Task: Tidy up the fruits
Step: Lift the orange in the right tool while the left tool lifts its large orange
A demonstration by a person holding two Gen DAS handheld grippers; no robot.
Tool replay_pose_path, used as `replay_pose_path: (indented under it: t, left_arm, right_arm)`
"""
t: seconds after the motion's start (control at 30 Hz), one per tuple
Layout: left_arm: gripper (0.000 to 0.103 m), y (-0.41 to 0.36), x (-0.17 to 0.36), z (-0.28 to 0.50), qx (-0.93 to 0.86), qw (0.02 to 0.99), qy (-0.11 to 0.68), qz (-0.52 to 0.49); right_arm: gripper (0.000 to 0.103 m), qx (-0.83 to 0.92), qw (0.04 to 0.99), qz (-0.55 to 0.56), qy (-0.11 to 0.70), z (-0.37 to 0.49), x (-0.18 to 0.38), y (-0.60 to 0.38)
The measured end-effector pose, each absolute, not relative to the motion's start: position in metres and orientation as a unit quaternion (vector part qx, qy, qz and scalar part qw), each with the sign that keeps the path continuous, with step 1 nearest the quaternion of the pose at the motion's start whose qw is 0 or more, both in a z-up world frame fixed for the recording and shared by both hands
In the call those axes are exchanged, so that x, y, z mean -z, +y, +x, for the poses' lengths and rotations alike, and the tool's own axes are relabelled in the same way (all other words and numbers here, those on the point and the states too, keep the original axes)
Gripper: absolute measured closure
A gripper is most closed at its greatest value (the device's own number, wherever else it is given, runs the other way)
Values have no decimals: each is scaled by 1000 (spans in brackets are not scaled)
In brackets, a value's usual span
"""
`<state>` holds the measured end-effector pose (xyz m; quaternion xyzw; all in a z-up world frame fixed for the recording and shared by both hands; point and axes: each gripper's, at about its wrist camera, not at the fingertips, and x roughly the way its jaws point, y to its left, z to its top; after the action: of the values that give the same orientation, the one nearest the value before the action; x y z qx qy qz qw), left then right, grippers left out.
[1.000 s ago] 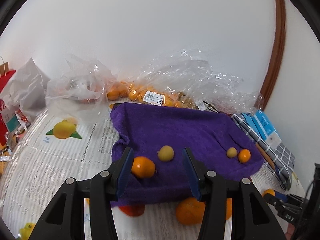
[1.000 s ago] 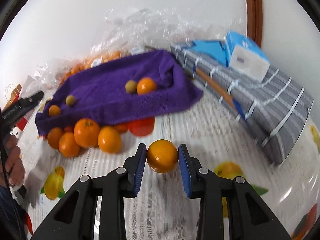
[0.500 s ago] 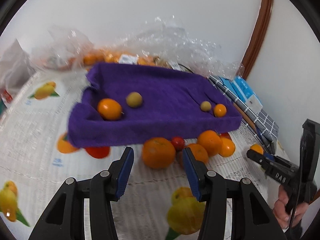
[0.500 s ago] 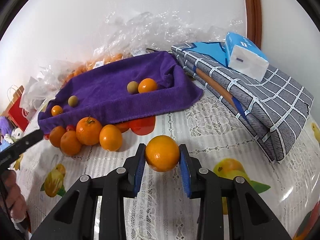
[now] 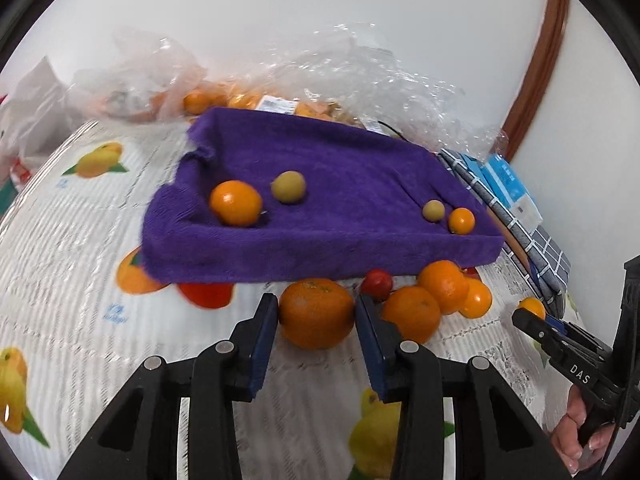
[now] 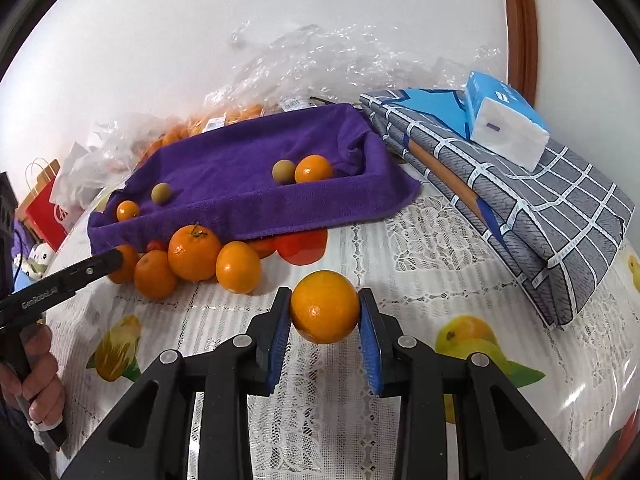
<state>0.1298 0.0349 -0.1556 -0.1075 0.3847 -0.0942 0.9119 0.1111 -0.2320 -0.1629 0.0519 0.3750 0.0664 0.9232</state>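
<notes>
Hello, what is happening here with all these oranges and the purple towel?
A person is sorting fruit with a hand-held gripper in each hand. The right hand-held gripper holds one orange above the table. The left hand-held gripper has just been closing around a large orange beside the purple towel tray, which holds four small fruits.

Bare tablecloth [image 6: 420, 248] right of loose oranges [image 6: 192, 256], folded blanket [image 6: 520, 200] blocking beyond
</notes>
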Motion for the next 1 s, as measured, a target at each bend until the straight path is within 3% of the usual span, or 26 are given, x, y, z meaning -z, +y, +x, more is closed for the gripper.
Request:
replay_pose_path:
  t: [0.3, 1.0]
  left_arm:
    - [62, 29, 164, 138, 94, 899, 418, -88]
    - [62, 34, 165, 137, 96, 899, 413, -107]
  right_arm:
    - [70, -65, 922, 51, 377, 111, 163, -231]
    - [70, -43, 918, -5, 394, 115, 168, -215]
